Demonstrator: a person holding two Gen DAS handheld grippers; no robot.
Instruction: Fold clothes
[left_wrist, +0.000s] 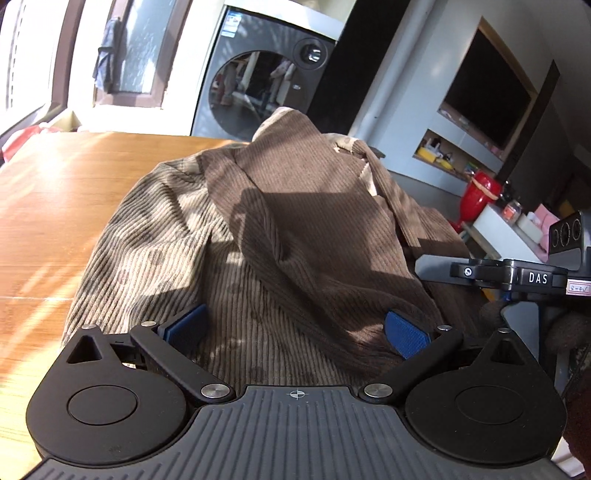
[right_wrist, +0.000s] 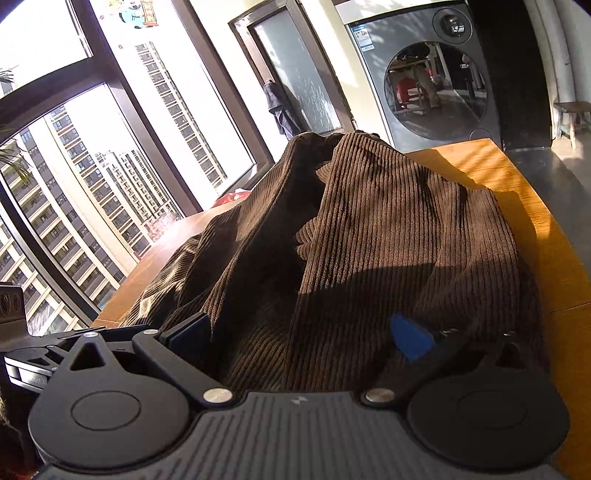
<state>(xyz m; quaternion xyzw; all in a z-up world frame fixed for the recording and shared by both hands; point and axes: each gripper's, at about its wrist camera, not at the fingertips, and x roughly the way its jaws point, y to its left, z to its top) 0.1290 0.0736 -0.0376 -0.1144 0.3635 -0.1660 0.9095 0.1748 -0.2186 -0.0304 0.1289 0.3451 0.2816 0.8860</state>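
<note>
A brown corduroy garment (left_wrist: 280, 221) lies bunched in a heap on the wooden table (left_wrist: 66, 192). My left gripper (left_wrist: 295, 328) is open right over its near edge, blue pads (left_wrist: 184, 326) spread wide with cloth lying between them. In the right wrist view the same garment (right_wrist: 369, 240) rises in dark folds. My right gripper (right_wrist: 301, 330) is open too, its pads (right_wrist: 410, 338) wide apart and pressed into the fabric. The right gripper's body (left_wrist: 517, 277) shows at the right edge of the left wrist view.
A grey front-loading washing machine (left_wrist: 258, 77) stands behind the table. Large windows (right_wrist: 92, 166) run along one side. A red vase (left_wrist: 478, 194) and small items sit on a white shelf at the right. The table edge (right_wrist: 569, 258) drops off beside the garment.
</note>
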